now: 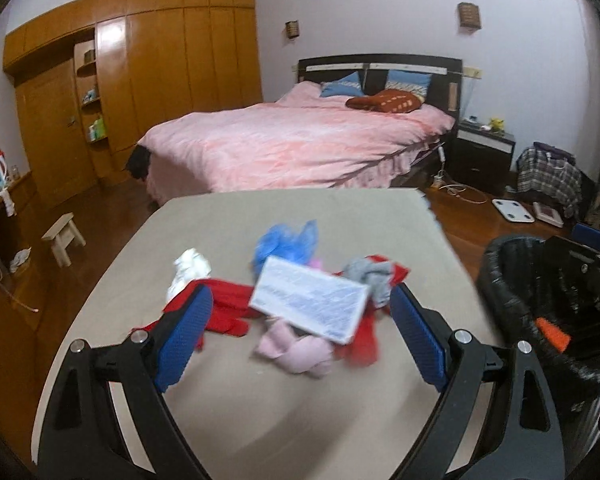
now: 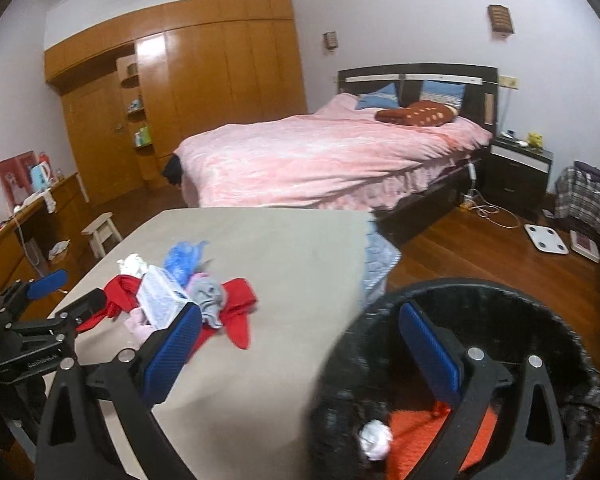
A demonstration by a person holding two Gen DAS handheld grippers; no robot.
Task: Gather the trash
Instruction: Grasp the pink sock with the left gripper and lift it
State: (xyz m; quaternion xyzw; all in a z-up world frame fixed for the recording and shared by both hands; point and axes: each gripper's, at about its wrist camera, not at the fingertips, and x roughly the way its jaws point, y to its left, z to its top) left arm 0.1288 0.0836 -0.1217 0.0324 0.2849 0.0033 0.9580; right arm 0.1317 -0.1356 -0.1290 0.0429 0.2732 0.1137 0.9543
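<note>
Litter pile (image 1: 296, 300): heaped near the middle of the beige table (image 1: 228, 400); blurred in both views.
White box (image 1: 310, 304): flat, rectangular, printed with fine grey-blue text; lies tilted on top of the heap, resting on the red and pink pieces.
Blue bag (image 1: 286, 240): thin crumpled plastic, just behind the box.
White wad (image 1: 188, 270): crumpled paper or tissue at the heap's left edge, touching the red cloth.
Red cloth (image 1: 224, 308): spread under the box, with more of it showing on the right side.
Grey cloth (image 1: 370, 276): bunched at the right of the box, on top of the red.
Pink piece (image 1: 296, 350): soft, pale, at the near side of the heap, partly under the box.
Bin (image 2: 480, 360): round, lined with a black bag, standing on the wood floor just beside the table's right edge; orange base visible inside, with a white crumpled ball (image 2: 376, 442) lying in it.
Left gripper (image 1: 302, 336): blue pads spread wide, nothing between them, poised over the table on the near side of the heap.
Right gripper (image 2: 300, 352): jaws wide apart and empty, one finger over the table edge, the other over the bin mouth.
</note>
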